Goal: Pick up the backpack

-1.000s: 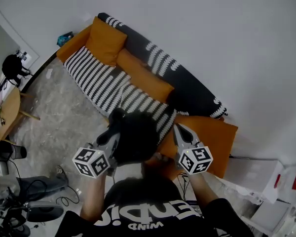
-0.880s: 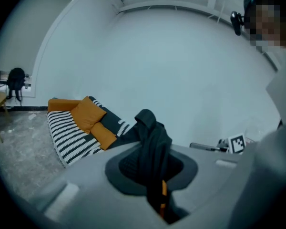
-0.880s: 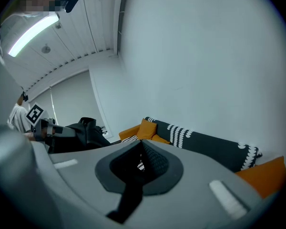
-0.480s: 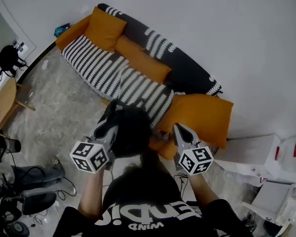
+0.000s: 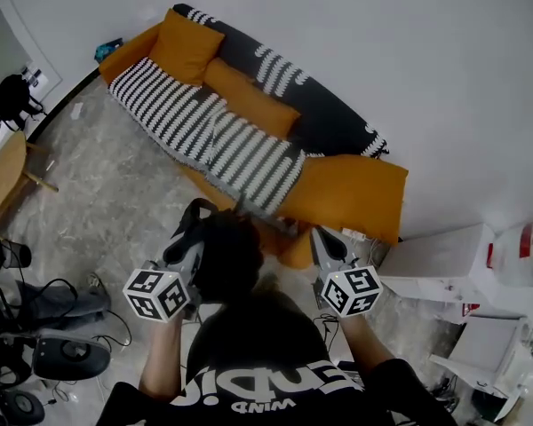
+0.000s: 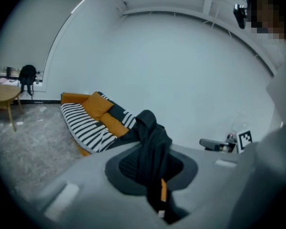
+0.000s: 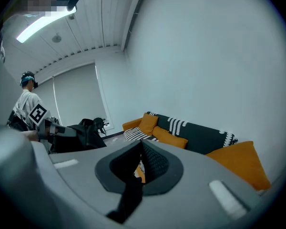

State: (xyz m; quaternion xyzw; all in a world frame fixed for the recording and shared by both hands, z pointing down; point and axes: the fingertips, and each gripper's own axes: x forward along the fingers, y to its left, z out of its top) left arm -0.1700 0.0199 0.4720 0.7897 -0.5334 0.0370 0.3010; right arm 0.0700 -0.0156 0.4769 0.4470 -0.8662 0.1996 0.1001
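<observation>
**A:** What's the room like?

**B:** A plain white wall point(image 5: 382, 51) curves round a grey speckled floor point(image 5: 107, 211). A dark sofa point(image 5: 338, 131) stands against the wall, with a black-and-white striped throw point(image 5: 178, 122) over its seat and orange cushions point(image 5: 191, 47) on it. A wooden table point(image 5: 0, 193) is at the far left, cables point(image 5: 35, 304) lie on the floor near it, and white boxes point(image 5: 435, 260) sit to the right.

**A:** And the backpack?

**B:** The black backpack point(image 5: 226, 256) hangs off the floor in front of the person point(image 5: 275, 362), between the two grippers and nearer the left one, just clear of the sofa's front edge.

**A:** How do the tools stand?

**B:** The left gripper point(image 5: 198, 220) has its jaws clamped on the backpack's dark fabric, which drapes down over them with an orange tag showing. The right gripper point(image 5: 324, 235) has its jaws pressed together on a black strap point(image 7: 131, 194) that dangles below them
</observation>
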